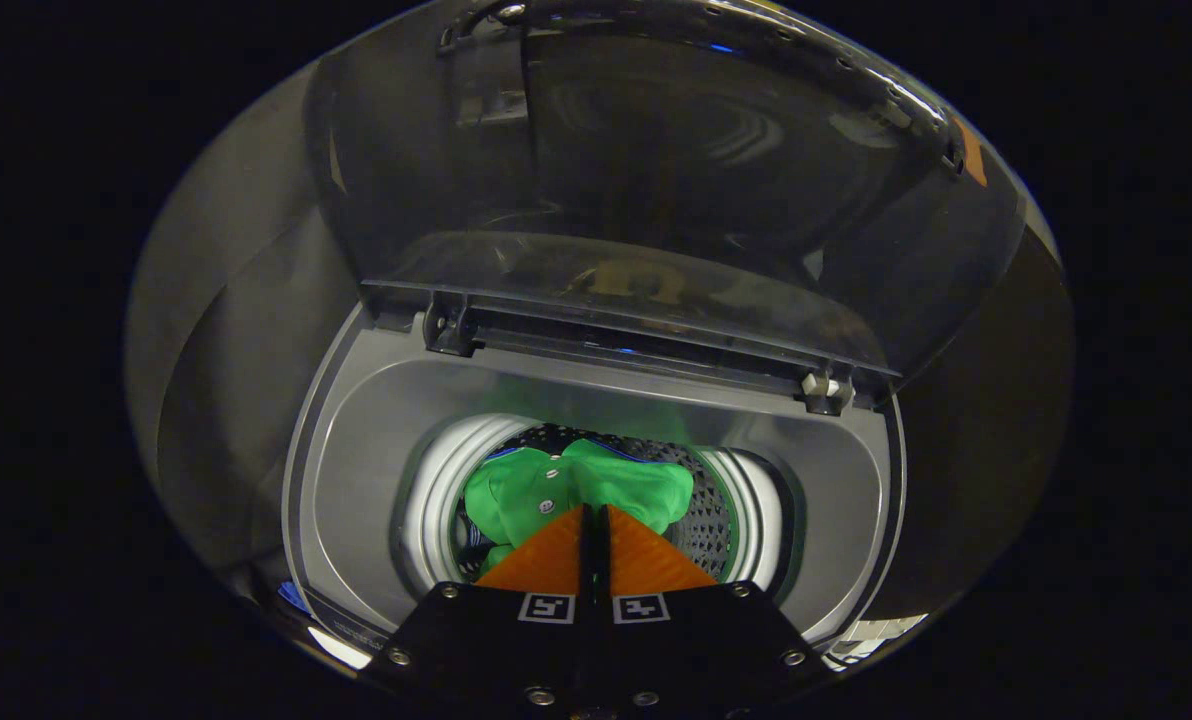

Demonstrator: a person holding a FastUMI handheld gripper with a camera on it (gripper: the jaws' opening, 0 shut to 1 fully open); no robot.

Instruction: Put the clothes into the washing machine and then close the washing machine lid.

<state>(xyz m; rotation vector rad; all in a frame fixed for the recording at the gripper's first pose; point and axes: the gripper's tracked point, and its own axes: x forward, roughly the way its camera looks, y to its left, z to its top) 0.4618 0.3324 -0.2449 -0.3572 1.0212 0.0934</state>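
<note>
A top-loading washing machine point(356, 470) stands below me with its grey rim around a round drum point(726, 520). Its clear lid point(656, 180) stands raised on hinges at the far side. A bright green garment point(616, 485) with small buttons hangs bunched in the drum's mouth, right at my fingertips. My gripper point(596, 510) points down into the drum, its fingers pressed together and pinching a fold of the green cloth. A bit of dark blue fabric point(471, 540) lies deeper in the drum, left of the fingers.
The lid's two hinges point(826, 390) sit at the back of the rim, one left and one right. A control panel strip point(341, 625) runs along the machine's near edge. Dark booth walls surround the machine.
</note>
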